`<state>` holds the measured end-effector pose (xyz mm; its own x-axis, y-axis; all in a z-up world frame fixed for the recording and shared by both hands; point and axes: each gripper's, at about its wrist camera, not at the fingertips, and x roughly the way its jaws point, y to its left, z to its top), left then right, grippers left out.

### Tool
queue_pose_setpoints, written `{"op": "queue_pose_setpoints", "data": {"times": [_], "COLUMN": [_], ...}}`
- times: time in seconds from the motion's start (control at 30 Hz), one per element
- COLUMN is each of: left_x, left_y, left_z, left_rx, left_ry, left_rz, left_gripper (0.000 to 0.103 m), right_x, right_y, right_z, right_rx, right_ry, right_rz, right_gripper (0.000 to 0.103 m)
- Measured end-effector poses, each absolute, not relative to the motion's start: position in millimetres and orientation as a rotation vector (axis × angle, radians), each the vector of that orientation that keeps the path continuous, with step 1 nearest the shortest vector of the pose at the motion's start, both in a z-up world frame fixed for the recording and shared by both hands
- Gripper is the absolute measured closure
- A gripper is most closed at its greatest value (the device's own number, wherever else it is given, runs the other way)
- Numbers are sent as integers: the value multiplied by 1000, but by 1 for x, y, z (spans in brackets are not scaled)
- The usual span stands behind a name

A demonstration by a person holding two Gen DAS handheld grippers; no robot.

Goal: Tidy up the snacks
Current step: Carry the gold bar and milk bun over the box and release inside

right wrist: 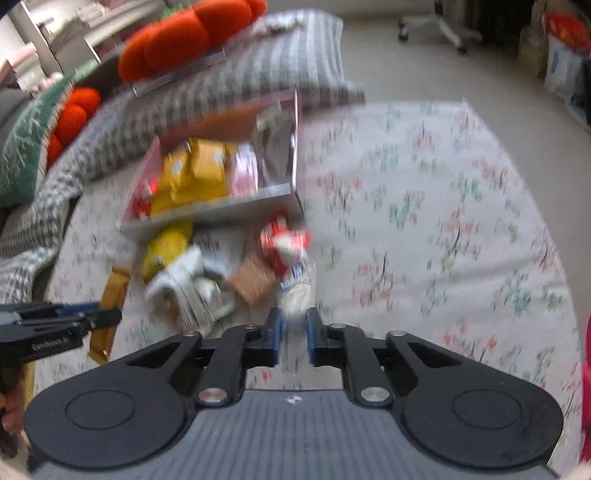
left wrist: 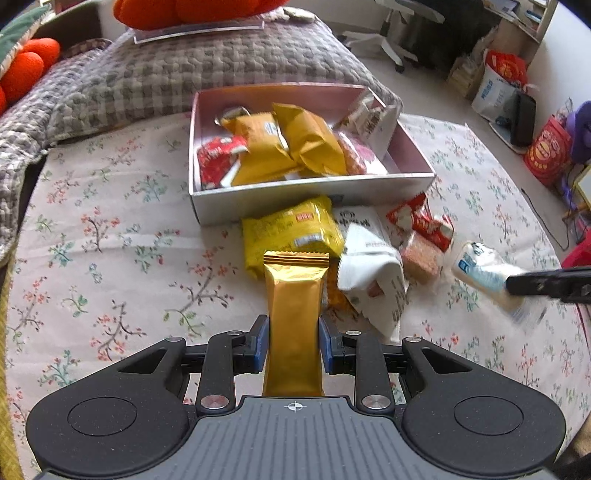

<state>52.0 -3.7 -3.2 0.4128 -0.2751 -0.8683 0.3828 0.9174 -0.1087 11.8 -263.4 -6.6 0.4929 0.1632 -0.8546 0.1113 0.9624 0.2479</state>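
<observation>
Left wrist view shows the left gripper [left wrist: 293, 345] clenched on a gold snack bar [left wrist: 293, 314], its blue pads pressing both sides of the wrapper, which stands up lengthwise between the fingers. Beyond it sits an open pink box [left wrist: 310, 199] on a floral sheet [left wrist: 110, 240]; inside the box lie two mustard-yellow packets [left wrist: 284, 144] in the middle, a red packet [left wrist: 216, 158] at the left wall and a pale packet against the right wall. Just in front of the box's near wall is a loose heap: a yellow packet [left wrist: 291, 229] touching the wall, a white wrapper [left wrist: 373, 273] beside it, a red-and-white packet [left wrist: 421, 221] and a brownish cracker pack [left wrist: 421, 254]. Right of the heap, the right gripper [right wrist: 294, 332] grasps a white-and-blue pouch [left wrist: 484, 269], the wrapper's end caught between its blue pads; the right wrist view is blurred, but the pouch shows there pinched at the fingertips. A grey checked blanket [left wrist: 184, 74] lies behind the box, with orange cushions [left wrist: 192, 11] beyond it.
</observation>
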Motion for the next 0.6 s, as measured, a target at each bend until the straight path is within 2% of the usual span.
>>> {"op": "queue_pose_setpoints", "data": {"times": [0.27,0.4,0.5,0.6], "left_x": [50,49,50,49], "left_y": [-5,-5,-6,-5], "left_z": [-7,-10,-12,-13], "left_rx": [119,122,124,128], "left_ry": [1078,1087,1094,1096], "left_rz": [-418,-420,-419,-416], "left_gripper": [77,77,77,77], "right_x": [23,24,26,28], "right_y": [-261,-254,-245,-236], "right_z": [-40,-44,-49,-53], "right_rx": [276,260,251,215], "right_ry": [1167,1181,1195,1198], "right_rz": [5,29,61,64], "right_gripper": [59,59,63,74]}}
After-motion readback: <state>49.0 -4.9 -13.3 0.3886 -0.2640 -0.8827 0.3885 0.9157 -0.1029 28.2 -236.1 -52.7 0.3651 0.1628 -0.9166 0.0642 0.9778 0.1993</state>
